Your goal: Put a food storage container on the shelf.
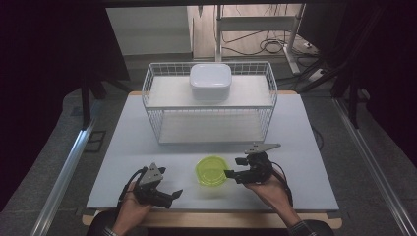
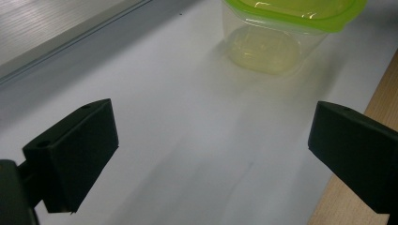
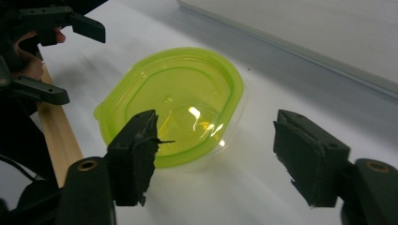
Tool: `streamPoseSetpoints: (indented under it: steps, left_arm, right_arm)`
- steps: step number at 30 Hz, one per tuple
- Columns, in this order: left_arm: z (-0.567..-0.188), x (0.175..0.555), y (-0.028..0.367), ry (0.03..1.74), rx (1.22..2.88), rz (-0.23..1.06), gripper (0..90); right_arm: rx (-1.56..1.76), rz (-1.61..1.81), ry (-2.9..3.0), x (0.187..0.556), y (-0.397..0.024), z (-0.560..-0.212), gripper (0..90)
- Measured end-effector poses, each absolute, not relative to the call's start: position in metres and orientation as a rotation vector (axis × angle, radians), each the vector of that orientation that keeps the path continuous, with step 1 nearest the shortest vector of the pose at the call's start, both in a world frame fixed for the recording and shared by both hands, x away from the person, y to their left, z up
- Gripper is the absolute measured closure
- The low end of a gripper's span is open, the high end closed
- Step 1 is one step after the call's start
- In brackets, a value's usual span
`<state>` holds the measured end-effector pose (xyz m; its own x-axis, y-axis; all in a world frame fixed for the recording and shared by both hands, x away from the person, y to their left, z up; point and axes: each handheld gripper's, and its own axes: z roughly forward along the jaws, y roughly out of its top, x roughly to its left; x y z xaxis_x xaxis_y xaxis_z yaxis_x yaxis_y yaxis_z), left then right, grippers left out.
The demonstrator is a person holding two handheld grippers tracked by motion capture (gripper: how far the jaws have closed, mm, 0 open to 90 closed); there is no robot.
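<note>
1. A white wire basket stands at the back of the white counter.
2. A white lidded box sits on the basket's upper shelf, towards the back.
3. Cables lie on the floor beyond.

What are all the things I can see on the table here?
Food tub: one, clear with a lime-green lid, near edge of the table, between the two tools.
Wire rack: one, white, two shelves, far half of the table.
Box: one, white with rounded corners, on the rack's top shelf.
Table: one, pale grey top with a wooden front edge.
Left tool: one, black, jaws open, left of the tub.
Right tool: one, black, jaws apart at the tub's right side, not pressing it.
</note>
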<state>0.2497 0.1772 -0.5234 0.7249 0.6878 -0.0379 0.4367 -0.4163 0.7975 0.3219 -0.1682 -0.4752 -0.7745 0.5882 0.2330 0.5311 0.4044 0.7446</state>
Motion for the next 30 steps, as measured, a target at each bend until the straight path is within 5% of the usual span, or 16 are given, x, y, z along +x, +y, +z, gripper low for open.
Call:
streamPoseSetpoints:
  steps: [30]
  left_arm:
    - [-0.525, 0.25, 0.175, 0.841, 2.093, 0.365, 1.7]
  right_arm:
    - [1.409, 1.537, 2.761, 0.365, -0.168, -0.501, 79.3]
